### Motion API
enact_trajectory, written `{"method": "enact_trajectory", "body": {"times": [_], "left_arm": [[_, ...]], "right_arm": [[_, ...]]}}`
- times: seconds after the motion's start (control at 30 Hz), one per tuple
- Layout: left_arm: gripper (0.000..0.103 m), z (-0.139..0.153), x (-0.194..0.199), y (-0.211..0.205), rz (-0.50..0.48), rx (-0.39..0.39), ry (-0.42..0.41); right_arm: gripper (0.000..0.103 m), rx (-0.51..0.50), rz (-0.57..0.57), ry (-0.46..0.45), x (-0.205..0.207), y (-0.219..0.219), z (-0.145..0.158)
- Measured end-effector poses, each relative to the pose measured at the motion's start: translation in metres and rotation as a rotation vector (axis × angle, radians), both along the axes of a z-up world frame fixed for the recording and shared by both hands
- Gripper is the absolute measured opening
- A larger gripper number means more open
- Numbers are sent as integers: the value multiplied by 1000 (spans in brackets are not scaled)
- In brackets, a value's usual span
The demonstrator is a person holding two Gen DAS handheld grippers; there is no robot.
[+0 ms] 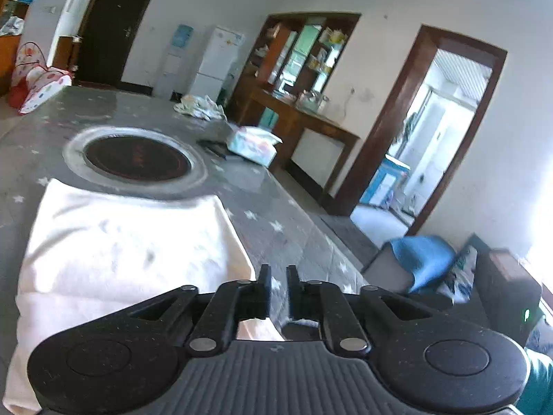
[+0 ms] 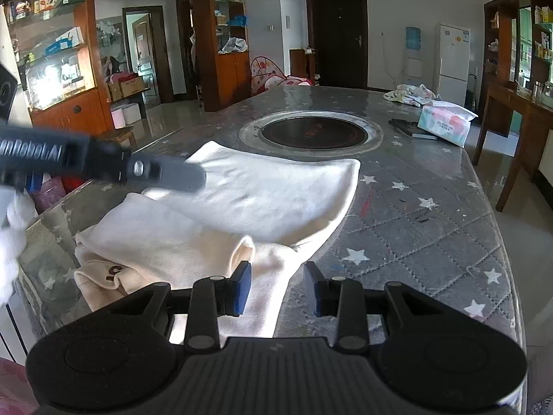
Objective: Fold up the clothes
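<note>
A cream garment (image 2: 242, 207) lies partly folded on the grey star-patterned table (image 2: 432, 235), near its front edge. It also shows in the left wrist view (image 1: 121, 242). My right gripper (image 2: 276, 290) is open and empty, just above the garment's near right hem. My left gripper (image 1: 276, 287) hangs above the garment's right edge, its jaws nearly closed with a narrow gap and nothing between them. The left tool also shows blurred at the left of the right wrist view (image 2: 103, 166), held by a white-gloved hand.
A round black hotplate (image 2: 311, 133) is set in the table's middle. A tissue pack (image 2: 446, 121), a dark flat object (image 2: 409, 128) and crumpled cloth (image 2: 411, 94) lie at the far right. A wooden desk (image 2: 511, 110) stands right of the table.
</note>
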State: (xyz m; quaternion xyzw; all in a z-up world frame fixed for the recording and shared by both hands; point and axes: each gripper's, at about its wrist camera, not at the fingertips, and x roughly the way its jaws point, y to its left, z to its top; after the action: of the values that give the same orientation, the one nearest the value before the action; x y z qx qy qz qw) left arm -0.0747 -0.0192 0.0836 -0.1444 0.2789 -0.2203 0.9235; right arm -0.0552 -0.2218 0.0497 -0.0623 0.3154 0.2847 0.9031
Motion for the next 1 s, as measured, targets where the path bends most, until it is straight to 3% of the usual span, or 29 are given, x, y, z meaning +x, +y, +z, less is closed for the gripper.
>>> {"method": "enact_trajectory", "body": {"times": [0.13, 0.3, 0.57, 0.73, 1.0], "left_arm": [[28, -4, -7, 9, 0, 25, 2], [42, -6, -24, 51, 91, 101, -7], [48, -26, -64, 118, 252, 301, 28], [49, -42, -82, 135, 260, 341, 71], [49, -54, -81, 132, 227, 377, 59]], "right_arm": [[33, 4, 5, 11, 2, 3, 0], [33, -4, 37, 29, 9, 15, -2], [32, -8, 70, 91, 25, 38, -16], [31, -38, 66, 120, 31, 48, -26], [11, -64, 71, 121, 31, 54, -23]]}}
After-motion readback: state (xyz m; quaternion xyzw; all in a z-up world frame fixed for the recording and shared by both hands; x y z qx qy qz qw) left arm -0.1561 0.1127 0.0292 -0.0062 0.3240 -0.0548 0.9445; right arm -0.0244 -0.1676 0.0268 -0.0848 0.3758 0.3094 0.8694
